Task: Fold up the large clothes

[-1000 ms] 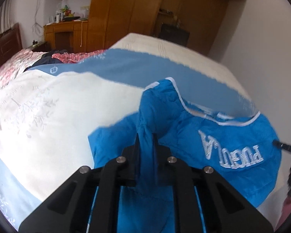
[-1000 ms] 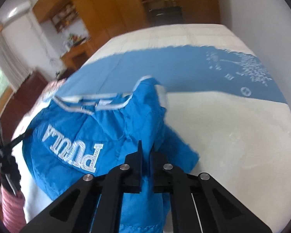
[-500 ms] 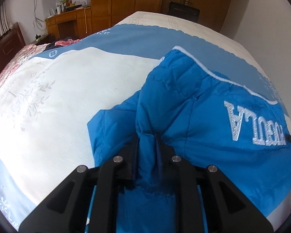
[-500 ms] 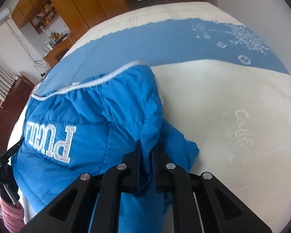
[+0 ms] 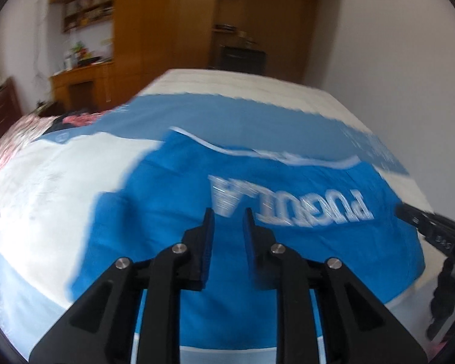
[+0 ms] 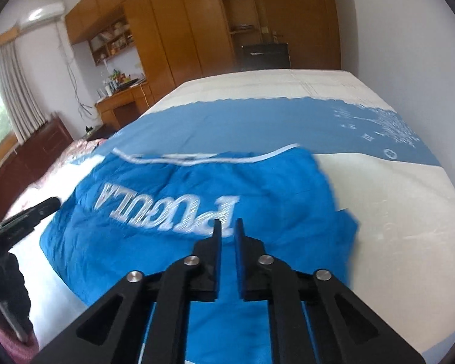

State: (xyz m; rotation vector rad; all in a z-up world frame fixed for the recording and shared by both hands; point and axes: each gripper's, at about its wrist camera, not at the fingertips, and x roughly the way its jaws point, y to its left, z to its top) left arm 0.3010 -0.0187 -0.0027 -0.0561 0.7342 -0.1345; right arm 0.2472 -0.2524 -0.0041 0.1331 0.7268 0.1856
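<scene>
A bright blue padded jacket [image 5: 173, 200] with white lettering and a white-piped edge lies folded on the bed; it also shows in the right wrist view [image 6: 276, 188]. My left gripper [image 5: 229, 215] is open and empty, raised just above the jacket's near part. My right gripper [image 6: 227, 226] is open by a narrow gap and empty, also just above the jacket near the lettering. The other gripper's black tip shows at the right edge of the left wrist view [image 5: 424, 227] and at the left edge of the right wrist view [image 6: 30, 215].
The bed [image 5: 45, 188] has a white and light blue cover [image 6: 257, 121]. Wooden wardrobes [image 6: 182, 30] and a desk [image 5: 82, 82] stand beyond it. A white wall [image 5: 409, 60] runs along the bed's right side. Pink patterned bedding [image 5: 12, 139] lies at the far left.
Both grippers have let go of the blue fabric and opened. They have lifted and pulled back from the jacket, which now lies flat with the fold laid down.
</scene>
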